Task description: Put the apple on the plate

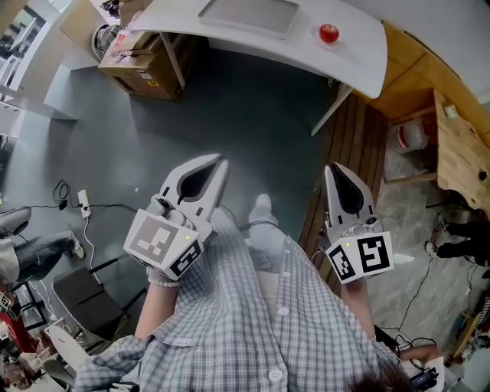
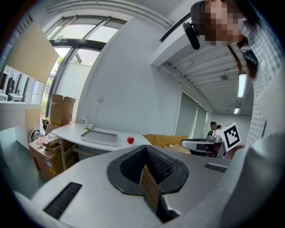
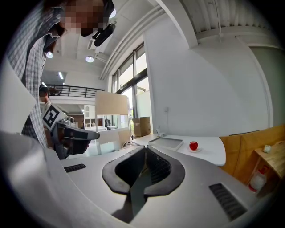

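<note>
Left tool (image 1: 221,161) closed, right tool (image 1: 331,168) closed, apple (image 1: 328,33) on white table (image 1: 348,61)

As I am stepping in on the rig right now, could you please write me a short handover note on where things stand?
Left gripper: shut, empty.
Right gripper: shut, empty.
Both are over the floor, well short of the white table.
Apple: on the table, right of a grey tray in the head view. It seems to sit on a small white dish, but that is too small to be sure.
Done: unclear.
Left: go to the table, check whether the apple is already plated, and place it if not.
</note>
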Demonstrator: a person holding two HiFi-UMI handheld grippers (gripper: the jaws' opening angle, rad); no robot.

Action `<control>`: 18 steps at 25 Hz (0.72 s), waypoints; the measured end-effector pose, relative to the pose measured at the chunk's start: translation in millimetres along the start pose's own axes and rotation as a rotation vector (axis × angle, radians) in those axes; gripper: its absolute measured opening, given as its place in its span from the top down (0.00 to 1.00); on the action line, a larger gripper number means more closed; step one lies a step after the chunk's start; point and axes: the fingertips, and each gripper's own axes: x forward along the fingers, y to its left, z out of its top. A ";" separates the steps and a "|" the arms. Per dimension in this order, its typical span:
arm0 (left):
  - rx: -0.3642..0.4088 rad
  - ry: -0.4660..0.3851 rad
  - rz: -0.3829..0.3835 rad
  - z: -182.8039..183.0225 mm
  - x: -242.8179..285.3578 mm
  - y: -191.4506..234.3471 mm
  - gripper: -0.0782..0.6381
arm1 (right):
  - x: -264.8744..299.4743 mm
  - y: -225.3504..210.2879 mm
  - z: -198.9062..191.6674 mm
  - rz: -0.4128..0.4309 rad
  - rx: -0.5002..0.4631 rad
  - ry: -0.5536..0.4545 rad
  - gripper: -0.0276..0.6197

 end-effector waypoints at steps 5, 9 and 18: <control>0.008 0.004 0.022 10.4 24.0 5.4 0.88 | 26.2 -26.1 0.1 0.029 0.000 0.016 0.92; 0.007 -0.008 0.055 21.0 37.6 12.6 0.88 | 48.3 -41.4 1.4 0.061 0.004 0.020 0.92; -0.030 -0.034 0.141 31.5 72.5 35.5 0.88 | 102.3 -67.9 10.7 0.154 -0.013 0.037 0.92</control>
